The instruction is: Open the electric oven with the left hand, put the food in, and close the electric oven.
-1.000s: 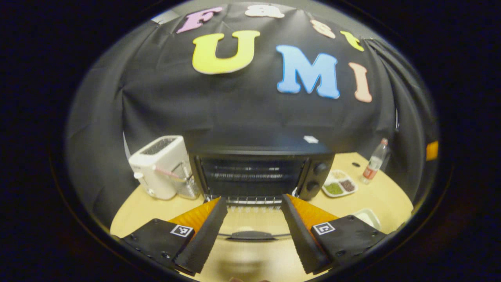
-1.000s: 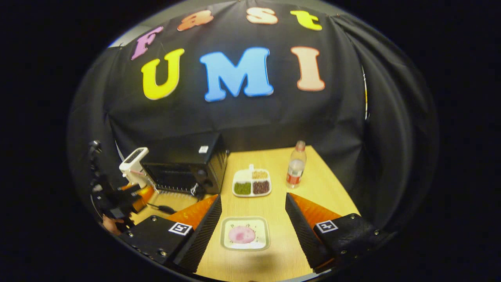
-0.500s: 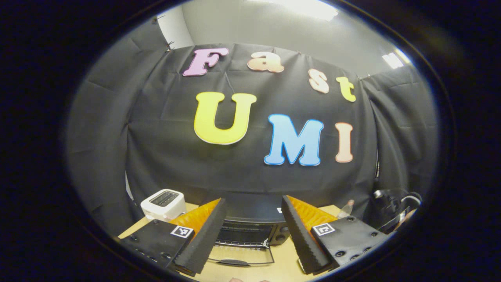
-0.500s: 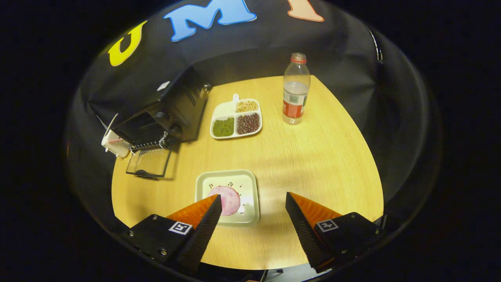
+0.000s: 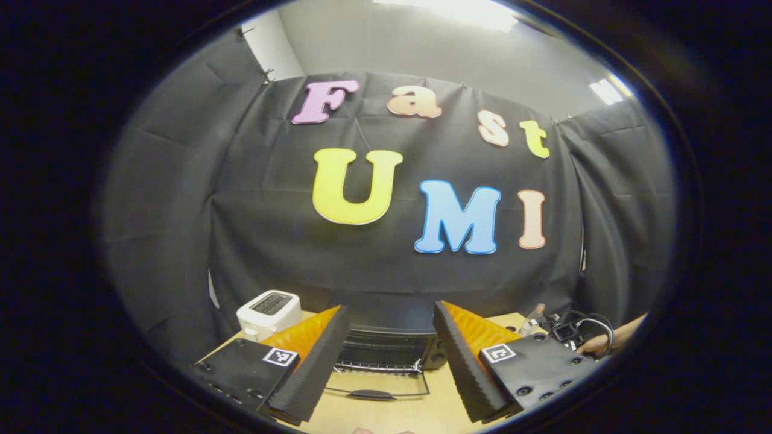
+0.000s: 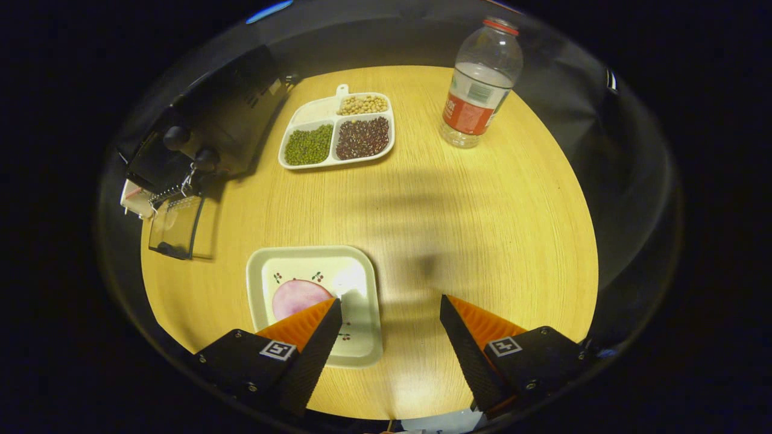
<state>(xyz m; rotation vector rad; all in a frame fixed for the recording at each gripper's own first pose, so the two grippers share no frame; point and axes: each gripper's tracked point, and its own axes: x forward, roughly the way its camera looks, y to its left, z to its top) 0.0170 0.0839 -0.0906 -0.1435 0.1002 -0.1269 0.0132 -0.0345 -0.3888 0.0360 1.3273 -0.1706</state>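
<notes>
The black electric oven (image 5: 386,349) sits on the table with its glass door (image 5: 374,386) lying open and flat in front. My left gripper (image 5: 391,307) hangs open and empty, well back from the oven. In the right gripper view the oven (image 6: 211,126) is at the upper left, its door (image 6: 175,226) down. A square white plate (image 6: 356,265) carrying a round pink slice of food (image 6: 295,296) lies near the table's front. My right gripper (image 6: 389,300) is open above the plate's right edge, one finger over the plate, nothing held.
A white toaster (image 5: 269,310) stands left of the oven. A divided tray of beans (image 6: 338,129) and a water bottle (image 6: 479,90) stand at the back of the wooden table (image 6: 482,229). A hand with the other gripper (image 5: 579,337) shows at the right of the left gripper view.
My left gripper pulled back from the open oven and tilted upward. My right gripper tipped down and moved over the table, closing in on the plate with the pink food.
</notes>
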